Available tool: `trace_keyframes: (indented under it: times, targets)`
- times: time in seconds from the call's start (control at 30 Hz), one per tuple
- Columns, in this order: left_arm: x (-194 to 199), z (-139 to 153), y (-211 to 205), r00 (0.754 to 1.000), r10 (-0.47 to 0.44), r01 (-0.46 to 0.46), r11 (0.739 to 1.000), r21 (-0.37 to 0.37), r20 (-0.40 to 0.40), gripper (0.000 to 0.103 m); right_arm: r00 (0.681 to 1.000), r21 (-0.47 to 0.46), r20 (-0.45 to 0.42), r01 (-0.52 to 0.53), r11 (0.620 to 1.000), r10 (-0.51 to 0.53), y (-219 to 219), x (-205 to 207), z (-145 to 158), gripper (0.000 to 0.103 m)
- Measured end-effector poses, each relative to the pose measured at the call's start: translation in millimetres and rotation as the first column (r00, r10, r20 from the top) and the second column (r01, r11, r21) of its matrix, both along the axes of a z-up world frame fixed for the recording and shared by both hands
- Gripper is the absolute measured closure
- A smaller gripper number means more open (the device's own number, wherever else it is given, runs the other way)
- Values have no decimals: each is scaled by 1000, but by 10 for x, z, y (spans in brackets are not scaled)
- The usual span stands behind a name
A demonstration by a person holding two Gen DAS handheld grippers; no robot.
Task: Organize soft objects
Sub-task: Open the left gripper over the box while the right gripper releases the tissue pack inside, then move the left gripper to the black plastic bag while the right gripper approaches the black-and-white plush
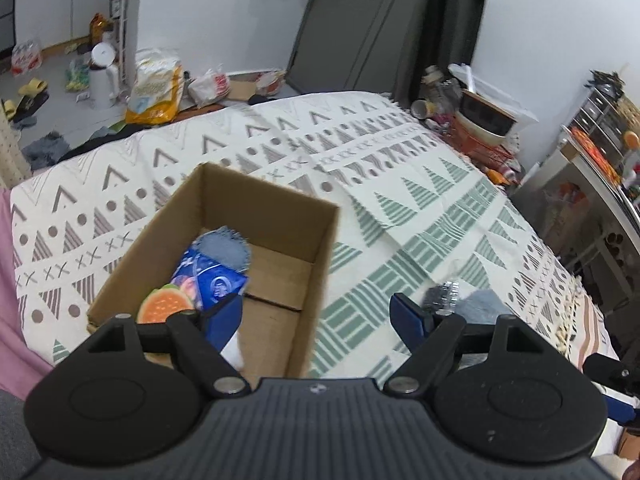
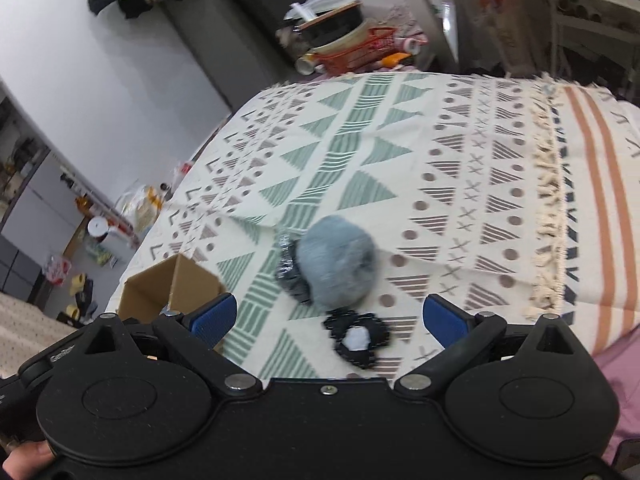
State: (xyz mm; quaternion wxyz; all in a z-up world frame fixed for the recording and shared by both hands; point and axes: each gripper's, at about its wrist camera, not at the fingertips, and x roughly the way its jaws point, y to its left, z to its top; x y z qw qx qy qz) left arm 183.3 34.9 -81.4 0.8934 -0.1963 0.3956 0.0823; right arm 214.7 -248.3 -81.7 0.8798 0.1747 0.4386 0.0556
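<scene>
Right gripper (image 2: pixel 328 320) spread wide, empty, above fluffy blue-grey pompom (image 2: pixel 338 264) at frame centre on patterned bedspread (image 2: pixel 400 128). Pompom likely light, squashy, non-slip; pinch across middle. Left gripper (image 1: pixel 316 312) released over cardboard box (image 1: pixel 320 240).

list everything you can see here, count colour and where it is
cardboard box: 1, brown, open, on the bedspread, left of the loose items
items in the box: a grey-blue fuzzy pad, a blue packet, an orange burger-shaped piece
fluffy ball: 1, grey-blue, on the bedspread outside the box
dark shiny item: 1, black and silver, touching the fluffy ball's left side; blurred
flat patch: 1, black with a white centre, just in front of the fluffy ball
bedspread: 1, cream with green and brown triangles
room clutter: bags, baskets and bottles on the floor beyond the bed
left tongs: blue pads, open, over the box's near corner
right tongs: blue pads, open, above the flat patch
</scene>
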Motion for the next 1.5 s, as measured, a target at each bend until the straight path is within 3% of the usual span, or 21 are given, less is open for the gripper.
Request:
trace_keyframes:
  times: [0.27,0.43,0.67,0.87,1.2,1.5]
  targets:
    - [38,70,-375,998,-60,61,997,43,-14,24,1000,41,-3,17,999,-17,-352,-23,-84,0]
    - [40,60,-594,996,-89,88,992,94,4,24,999,93,-29,31,995,-28,-515,-38,-292,0]
    - [129,-50,-825,982,-187,187,965,183,-18,24,996,161,-76,52,986,-40,-640,125,-521,0]
    - [247,-223,-892,979,-190,201,960,193,-72,24,991,170,-130,48,984,-26,-643,206,-686,0]
    - [543,-275,-1026,964,-247,262,942,211,-93,24,974,179,-221,99,979,-58,-565,332,-951,0]
    - [892,-369,-1137,954,-278,294,941,166,-114,25,958,192,-275,134,972,-78,-516,408,-1117,0]
